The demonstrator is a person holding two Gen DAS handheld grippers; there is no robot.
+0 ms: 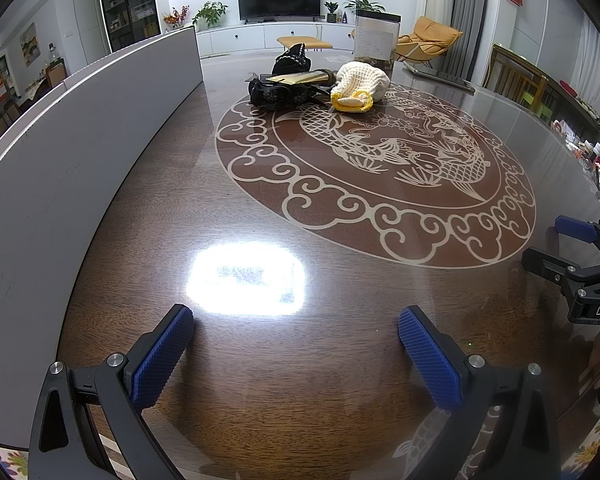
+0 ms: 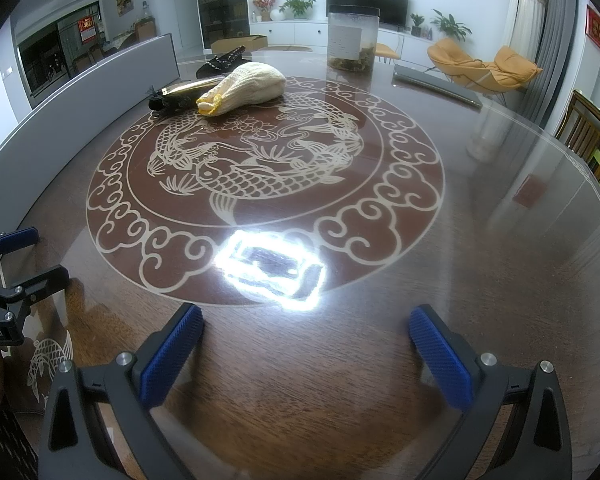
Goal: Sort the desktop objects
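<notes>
Glossy dark wooden table (image 1: pixel 300 360) with a carp medallion inlay (image 1: pixel 380 168) fills both wrist views, a bright lamp glare near its front edge. At about 12 o'clock on the medallion's far rim lies a cream knitted pouch (image 1: pixel 362 82) with a yellow cuff, touching a black beaded accessory (image 1: pixel 284 94) at its 9 o'clock; a gold strip rests across that. Beyond them stands a clear jar (image 1: pixel 376 40). Left gripper (image 1: pixel 296 344) and right gripper (image 2: pixel 306 346) both hover released, jaws spread wide, grasping nothing, well apart from the pile
</notes>
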